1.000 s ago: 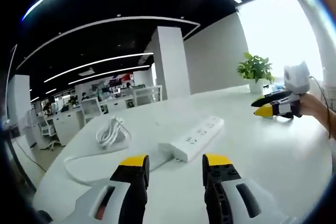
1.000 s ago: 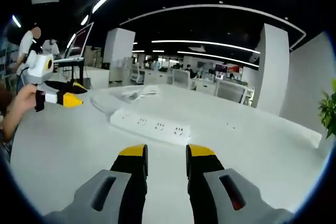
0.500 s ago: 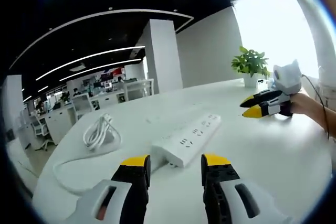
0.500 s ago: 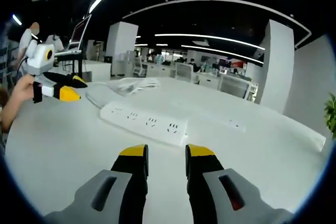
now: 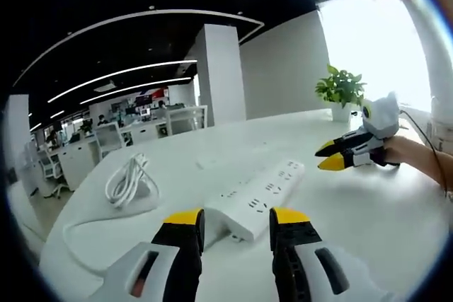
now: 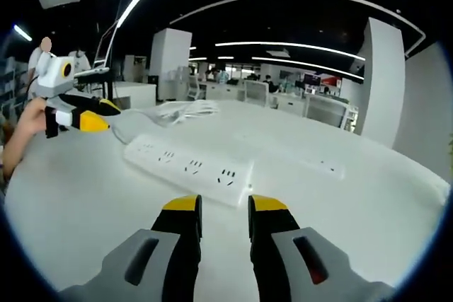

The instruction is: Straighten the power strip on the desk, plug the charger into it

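Note:
A long white power strip (image 5: 260, 197) lies at an angle on the white desk (image 5: 368, 210), its near end just beyond my left gripper (image 5: 237, 218), which is open and holds nothing. A white charger with its coiled cable (image 5: 127, 183) rests to the left of the strip. In the right gripper view the power strip (image 6: 187, 167) lies across the desk just ahead of my right gripper (image 6: 224, 206), open and empty. The coiled cable (image 6: 185, 109) sits behind the strip. Each gripper appears in the other's view: the right gripper (image 5: 343, 155) by the strip's far end, the left gripper (image 6: 79, 115) at the left.
The strip's white cord (image 5: 67, 228) loops off towards the desk's left edge. A potted plant (image 5: 342, 91) stands at the far right by the window. A flat white plate (image 6: 311, 165) is set in the desk beyond the strip. Office desks and chairs fill the background.
Both grippers have come closer to the power strip, one at each end; it now looks larger and nearer in both views. The strip and charger have not moved.

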### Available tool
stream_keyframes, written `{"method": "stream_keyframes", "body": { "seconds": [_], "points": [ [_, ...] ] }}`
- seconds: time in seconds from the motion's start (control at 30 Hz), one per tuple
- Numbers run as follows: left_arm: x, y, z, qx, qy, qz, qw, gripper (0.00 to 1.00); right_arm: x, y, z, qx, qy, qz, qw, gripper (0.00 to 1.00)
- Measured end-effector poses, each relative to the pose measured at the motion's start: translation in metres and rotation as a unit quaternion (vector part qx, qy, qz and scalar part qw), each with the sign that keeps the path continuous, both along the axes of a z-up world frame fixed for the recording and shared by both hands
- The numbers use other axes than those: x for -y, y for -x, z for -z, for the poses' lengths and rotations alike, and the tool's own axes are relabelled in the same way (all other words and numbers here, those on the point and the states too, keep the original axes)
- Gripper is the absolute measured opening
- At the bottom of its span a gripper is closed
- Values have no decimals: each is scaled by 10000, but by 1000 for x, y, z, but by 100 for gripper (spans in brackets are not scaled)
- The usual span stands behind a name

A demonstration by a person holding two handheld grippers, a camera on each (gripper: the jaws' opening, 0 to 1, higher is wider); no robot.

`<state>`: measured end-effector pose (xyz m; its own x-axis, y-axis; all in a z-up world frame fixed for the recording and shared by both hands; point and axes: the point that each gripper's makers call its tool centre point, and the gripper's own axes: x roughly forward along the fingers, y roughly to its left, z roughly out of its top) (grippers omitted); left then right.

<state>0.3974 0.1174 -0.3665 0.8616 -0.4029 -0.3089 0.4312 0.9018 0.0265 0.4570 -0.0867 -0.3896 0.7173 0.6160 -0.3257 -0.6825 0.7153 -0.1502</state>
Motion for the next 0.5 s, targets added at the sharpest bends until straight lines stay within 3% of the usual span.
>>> {"method": "stream_keyframes", "body": {
  "seconds": [0.17, 0.5],
  "points": [
    [5, -3, 15, -165, 19, 149, 9998, 37, 0, -8, 9, -33, 117, -88, 9999, 25],
    [10, -9, 34, -337, 88, 300, 9989, 33, 1, -17, 19, -260, -264, -141, 9992, 22]
  ]
}}
